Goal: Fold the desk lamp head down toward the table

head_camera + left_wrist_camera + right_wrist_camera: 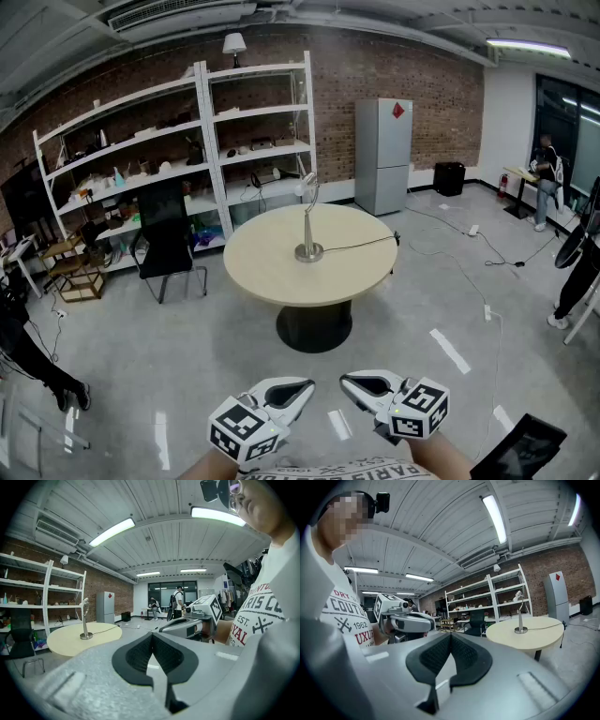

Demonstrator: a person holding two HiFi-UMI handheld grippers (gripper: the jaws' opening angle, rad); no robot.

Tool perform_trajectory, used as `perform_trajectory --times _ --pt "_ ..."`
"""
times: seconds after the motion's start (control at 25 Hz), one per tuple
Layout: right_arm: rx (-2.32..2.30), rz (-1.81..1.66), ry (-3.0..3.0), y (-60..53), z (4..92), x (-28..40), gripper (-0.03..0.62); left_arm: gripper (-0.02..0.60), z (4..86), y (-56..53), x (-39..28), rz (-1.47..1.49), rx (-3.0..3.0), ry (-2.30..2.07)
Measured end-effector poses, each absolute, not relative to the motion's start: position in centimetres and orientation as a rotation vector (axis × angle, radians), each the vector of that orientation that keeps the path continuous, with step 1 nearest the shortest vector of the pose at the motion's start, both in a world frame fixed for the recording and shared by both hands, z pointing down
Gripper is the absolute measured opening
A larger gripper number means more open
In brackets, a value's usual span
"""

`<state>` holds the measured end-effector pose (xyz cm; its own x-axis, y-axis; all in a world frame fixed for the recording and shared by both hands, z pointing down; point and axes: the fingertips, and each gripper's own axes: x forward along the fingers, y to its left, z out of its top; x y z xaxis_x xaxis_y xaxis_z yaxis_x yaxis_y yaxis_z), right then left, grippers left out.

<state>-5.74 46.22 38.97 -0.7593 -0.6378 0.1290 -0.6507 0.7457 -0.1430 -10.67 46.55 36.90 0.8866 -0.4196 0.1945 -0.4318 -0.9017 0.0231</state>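
Note:
The desk lamp (307,223) stands upright on the round beige table (272,272), its head raised and its cord trailing off to the right. Both grippers hang well short of the table, near my body and tilted toward each other. My left gripper (307,384) and my right gripper (345,381) are both shut with nothing between the pads. From the left gripper view (152,637) the lamp (85,619) is far off at the left. From the right gripper view (451,637) the lamp (519,613) is far off at the right.
Bare grey floor lies between me and the table. White shelves (169,141) and a black chair (169,248) stand behind it, a grey fridge (382,155) at the back right. Cables (459,267) cross the floor on the right. People stand at both sides of the room.

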Motion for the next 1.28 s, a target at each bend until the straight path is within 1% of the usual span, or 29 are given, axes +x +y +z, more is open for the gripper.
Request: perform_trajectory --times 0.68,1.04,1.28 --pt "1.027 0.265 -2.895 46.5 38.0 -6.3 0.002 0.001 36.6 47.0 -10.6 0.301 2.984 -0.660" --pt "1.038 0.299 -2.889 46.8 39.3 -5.6 0.003 0.001 38.1 47.6 -10.4 0.323 2.953 -0.641" --pt "1.060 0.329 -2.873 45.5 40.0 -5.2 0.003 0.001 38.6 46.0 -10.3 0.314 2.925 -0.634"
